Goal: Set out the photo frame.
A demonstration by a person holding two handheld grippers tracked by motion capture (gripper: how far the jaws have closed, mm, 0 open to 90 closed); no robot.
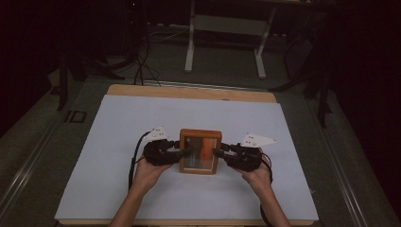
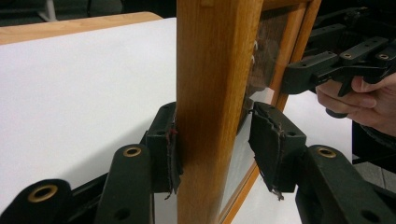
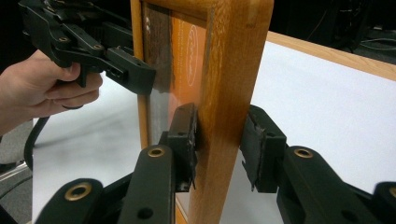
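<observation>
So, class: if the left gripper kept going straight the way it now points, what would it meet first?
The wooden picture frame: its side rail already stands between the left gripper fingers. Pushing on would drive the frame toward the right gripper on the opposite side.

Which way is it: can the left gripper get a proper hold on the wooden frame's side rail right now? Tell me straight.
Probably yes. The left gripper already straddles the side rail of the wooden frame; one pad touches the wood, the other stands a little off the glass side. Nothing lies between them, so closing should clamp it.
</observation>
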